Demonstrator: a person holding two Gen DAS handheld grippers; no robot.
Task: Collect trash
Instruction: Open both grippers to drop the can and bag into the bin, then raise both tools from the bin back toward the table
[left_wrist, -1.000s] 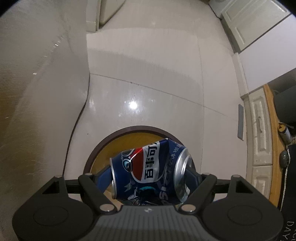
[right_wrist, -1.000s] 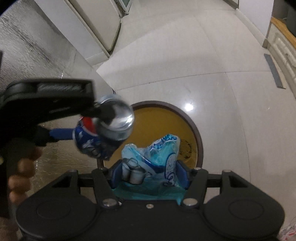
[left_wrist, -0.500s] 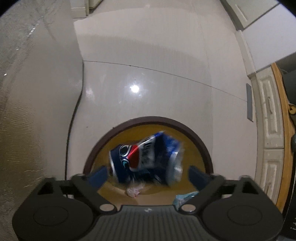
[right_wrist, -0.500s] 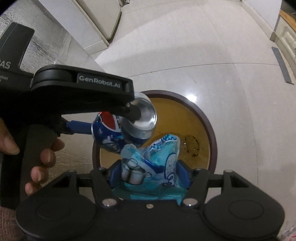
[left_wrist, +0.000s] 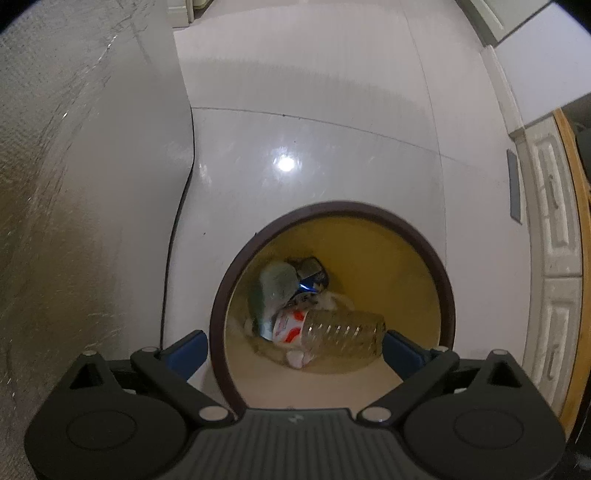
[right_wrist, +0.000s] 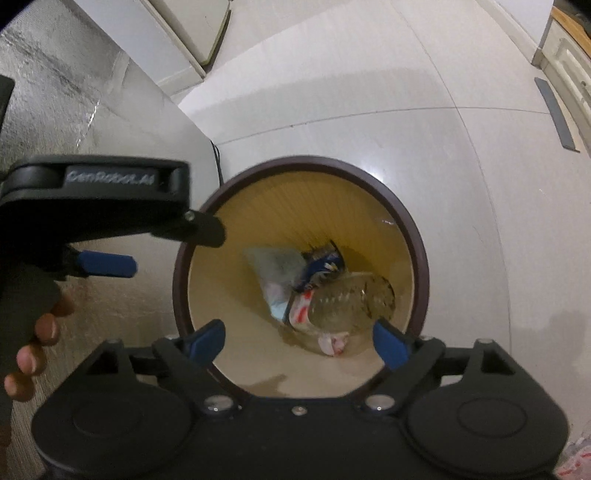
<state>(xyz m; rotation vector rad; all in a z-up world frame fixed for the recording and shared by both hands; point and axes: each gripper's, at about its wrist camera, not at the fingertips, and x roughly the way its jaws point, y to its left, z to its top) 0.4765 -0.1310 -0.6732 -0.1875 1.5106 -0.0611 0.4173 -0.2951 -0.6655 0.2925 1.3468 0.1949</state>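
Both claws hung over the bin (left_wrist: 441, 291), their jaws just sprung wide with nothing between them: the left gripper (left_wrist: 295, 350) and the right gripper (right_wrist: 299, 343). The can (left_wrist: 314, 275) and pouch (right_wrist: 277, 273) lay at the bottom, beside a bottle (left_wrist: 343, 332). The risk I judged: the two grippers were close together, so a careless lift could knock them or tip the bin.

We see a glossy white tiled floor (left_wrist: 332, 110) with a bright light reflection (left_wrist: 285, 163). A silvery textured surface (left_wrist: 55, 184) fills the left side. White panelled cabinet doors (left_wrist: 554, 258) line the right edge, and a pale appliance (right_wrist: 184, 33) stands far left.
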